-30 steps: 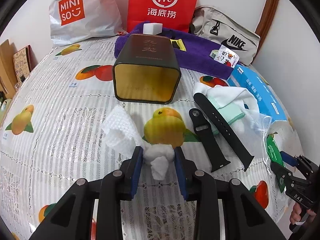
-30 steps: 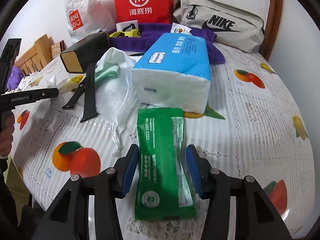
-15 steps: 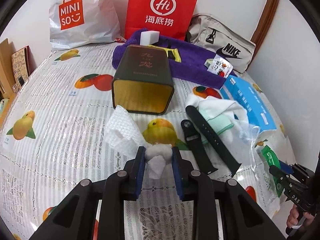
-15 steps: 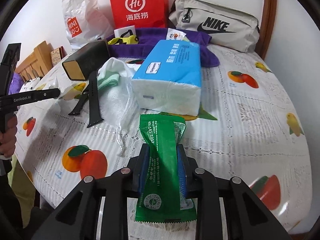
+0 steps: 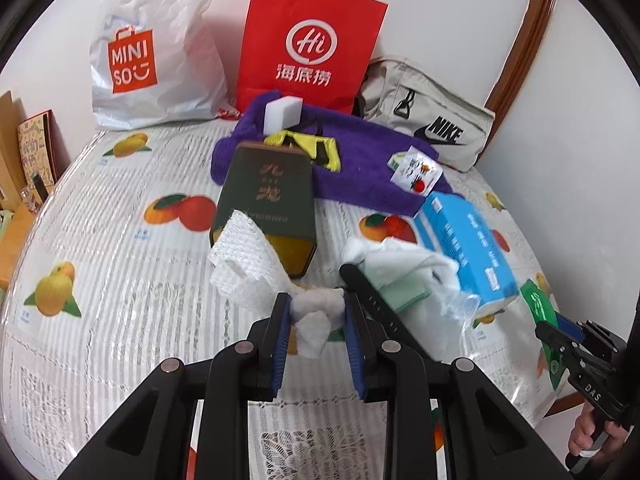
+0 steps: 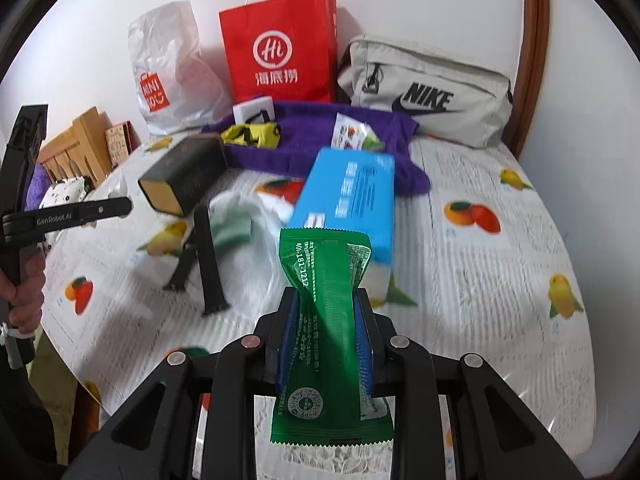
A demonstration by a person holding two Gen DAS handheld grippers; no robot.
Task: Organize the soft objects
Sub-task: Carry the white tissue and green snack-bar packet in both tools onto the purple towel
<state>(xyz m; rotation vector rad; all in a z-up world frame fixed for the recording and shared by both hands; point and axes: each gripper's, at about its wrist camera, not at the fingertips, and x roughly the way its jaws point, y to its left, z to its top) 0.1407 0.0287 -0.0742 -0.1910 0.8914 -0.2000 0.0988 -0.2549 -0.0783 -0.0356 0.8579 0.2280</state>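
Observation:
My left gripper (image 5: pixel 316 312) is shut on a white foam net wrap (image 5: pixel 244 264) and holds it lifted above the fruit-print tablecloth (image 5: pixel 120 300), in front of the dark box (image 5: pixel 268 200). My right gripper (image 6: pixel 326 320) is shut on a green soft packet (image 6: pixel 324 280), raised off the table in front of the blue tissue pack (image 6: pixel 348 196). The purple towel (image 5: pixel 360 172) lies at the back with a white sponge (image 5: pixel 282 114), a yellow item (image 5: pixel 316 148) and a small snack packet (image 5: pixel 416 168) on it.
A black watch strap (image 6: pixel 204 256) and a white-and-green cloth (image 6: pixel 240 220) lie mid-table. The Miniso bag (image 5: pixel 140 60), red paper bag (image 5: pixel 308 48) and Nike pouch (image 5: pixel 432 120) stand along the back wall. The table edge runs near the right gripper.
Both grippers have risen off the table with their loads. The right gripper shut on the green packet, which was lying flat between open fingers a second ago. The foam wrap now hangs before the box.

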